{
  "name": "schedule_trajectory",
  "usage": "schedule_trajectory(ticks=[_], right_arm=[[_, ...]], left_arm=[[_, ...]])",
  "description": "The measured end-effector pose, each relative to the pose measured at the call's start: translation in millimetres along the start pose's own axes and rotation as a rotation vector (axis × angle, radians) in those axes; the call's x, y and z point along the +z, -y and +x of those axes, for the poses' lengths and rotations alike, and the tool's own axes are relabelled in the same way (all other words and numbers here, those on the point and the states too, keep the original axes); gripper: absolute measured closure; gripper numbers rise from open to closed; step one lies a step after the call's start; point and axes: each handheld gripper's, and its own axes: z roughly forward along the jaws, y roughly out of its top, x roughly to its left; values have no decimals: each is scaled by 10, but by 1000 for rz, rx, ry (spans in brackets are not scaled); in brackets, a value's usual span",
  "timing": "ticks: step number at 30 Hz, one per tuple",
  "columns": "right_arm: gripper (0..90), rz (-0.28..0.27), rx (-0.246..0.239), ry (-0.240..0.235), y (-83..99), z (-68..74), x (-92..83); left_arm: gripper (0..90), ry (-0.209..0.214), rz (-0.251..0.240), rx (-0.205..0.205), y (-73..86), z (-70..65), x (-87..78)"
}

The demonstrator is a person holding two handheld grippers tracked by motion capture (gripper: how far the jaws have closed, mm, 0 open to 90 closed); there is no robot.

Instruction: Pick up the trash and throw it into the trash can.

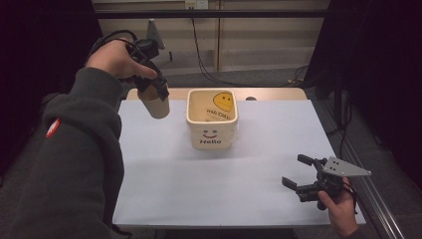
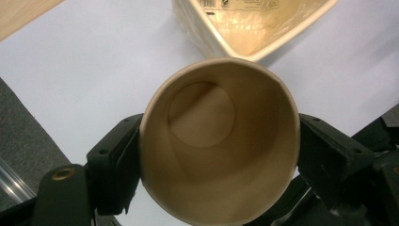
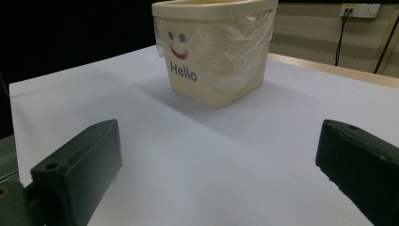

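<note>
My left fingers (image 1: 158,92) are closed on a paper cup (image 1: 157,105), one pad on each side of its wall near the rim, and I hold it in the air above the bench (image 1: 164,179), just to the left of the cream bin (image 1: 212,119) marked "Hello". In the left gripper view the cup (image 2: 221,155) is empty and its mouth sits slightly out of round between my fingers (image 2: 113,160), so I judge it very light, thin-walled and easily crushed; the rolled rim is the stiffest place to grip, and the pressure should stay modest. My right fingers (image 1: 304,175) stand wide apart, holding nothing, low over the near right corner of the bench. The bin (image 3: 214,52) carries a clear plastic liner. Its floor is hard to make out beyond a yellow smiley print, and the cup's outer base is hidden from me.
</note>
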Motion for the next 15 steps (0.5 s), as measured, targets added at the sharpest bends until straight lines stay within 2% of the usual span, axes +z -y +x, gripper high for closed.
schedule_trajectory(ticks=[6,15], right_arm=[[4,-1,1,0,-1,2,1],[4,-1,0,-2,0,0,1]], left_arm=[[215,-13,11,4,-63,-27,-70],[215,-14,15,17,-159,-82,-72]])
